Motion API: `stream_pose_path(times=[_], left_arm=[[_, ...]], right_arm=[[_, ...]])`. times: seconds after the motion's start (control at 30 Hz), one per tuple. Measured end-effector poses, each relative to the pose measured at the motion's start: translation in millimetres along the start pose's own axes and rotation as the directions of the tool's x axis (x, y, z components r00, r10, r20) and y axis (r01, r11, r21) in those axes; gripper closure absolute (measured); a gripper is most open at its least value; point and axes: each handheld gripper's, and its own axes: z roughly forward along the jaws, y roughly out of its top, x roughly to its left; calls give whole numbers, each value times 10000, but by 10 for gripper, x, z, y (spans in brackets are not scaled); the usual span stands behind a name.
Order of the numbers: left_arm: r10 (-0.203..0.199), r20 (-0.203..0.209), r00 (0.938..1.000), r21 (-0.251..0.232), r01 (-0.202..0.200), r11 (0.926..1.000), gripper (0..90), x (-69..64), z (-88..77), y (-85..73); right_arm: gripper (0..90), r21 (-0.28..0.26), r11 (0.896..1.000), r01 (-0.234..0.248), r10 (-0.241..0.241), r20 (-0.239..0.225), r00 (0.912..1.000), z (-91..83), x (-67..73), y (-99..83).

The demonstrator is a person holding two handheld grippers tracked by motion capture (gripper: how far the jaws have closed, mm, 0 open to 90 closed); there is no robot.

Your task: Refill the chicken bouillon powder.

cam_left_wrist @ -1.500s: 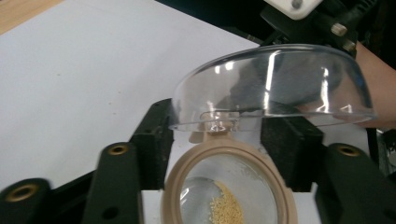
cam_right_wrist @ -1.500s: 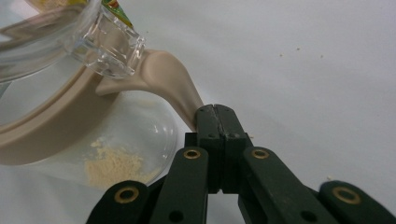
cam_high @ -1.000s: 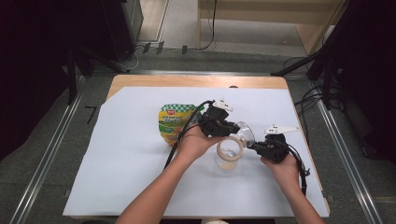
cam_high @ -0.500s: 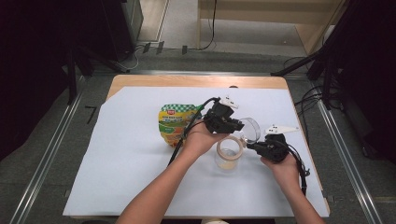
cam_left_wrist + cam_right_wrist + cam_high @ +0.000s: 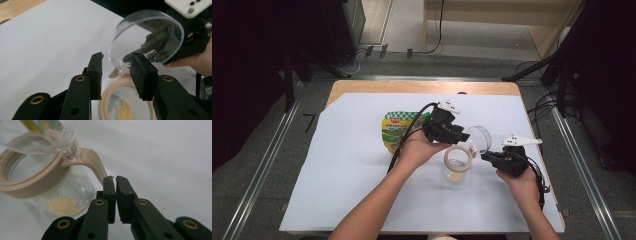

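A clear jar [image 5: 457,169] with a beige rim [image 5: 30,183] stands on the white sheet with a little heap of pale grains [image 5: 62,205] at its bottom. Its clear hinged lid [image 5: 147,37] is tipped up and back. My left gripper [image 5: 116,60] is open above the jar mouth. Its jaws have just been opening, and the lid's lower edge lies between the pads untouched. My right gripper [image 5: 113,178] sits at the tip of the rim's beige tab [image 5: 92,161]. Its jaws have just eased apart to a thin slit, and nothing shows in it.
A green and yellow packet [image 5: 399,131] lies flat on the white sheet [image 5: 337,175] just left of the left hand. The sheet covers a wooden table [image 5: 422,87]. Metal rails run along the floor on both sides.
The left gripper's jaws have spread apart by the lid, and the lid stands a little further back. Both hands and the jar stay where they were.
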Motion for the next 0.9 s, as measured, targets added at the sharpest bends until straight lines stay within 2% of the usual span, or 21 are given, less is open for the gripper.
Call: stream_pose_path(times=[0.03, 0.17, 0.2, 0.23, 0.33, 0.37, 0.6, 0.73, 0.9], left_arm=[[34, 173, 9998, 12, -34, 10000, 598, -22, -40, -18], [114, 313, 9994, 4, -114, 9999, 579, -48, -119, -75], [-18, 566, 9984, 142, 10, 9999, 567, -45, -169, -122], [-65, 639, 9979, 188, 53, 9998, 557, -45, -194, -148], [-39, 486, 9988, 163, 31, 9999, 503, -58, -248, -205], [-80, 519, 9986, 153, 73, 9999, 497, -60, -302, -257], [-41, 632, 9980, 189, 29, 9998, 460, -62, -439, -388], [-30, 552, 9985, 273, 15, 9996, 451, -50, -512, -418], [-23, 571, 9984, 165, 14, 9999, 420, -63, -603, -506]], right_arm=[[814, 47, 10000, -31, 31, 47, 10000, -42, 24, -14], [779, 23, 9999, -144, 145, -109, 9998, -105, 75, -32], [752, -61, 9999, -99, 98, -216, 9997, -133, 123, -43], [739, -76, 9999, -117, 115, -270, 9996, -142, 153, -53], [709, -9, 9999, -107, 107, -333, 9994, -150, 203, -80], [661, 80, 9999, -111, 114, -404, 9991, -143, 256, -109], [636, 117, 9999, 12, -5, -566, 9984, -171, 398, -174], [596, 169, 9998, 116, -101, -862, 9962, -176, 486, -200], [588, 291, 9973, 669, -625, -1330, 9891, -141, 622, -212]])
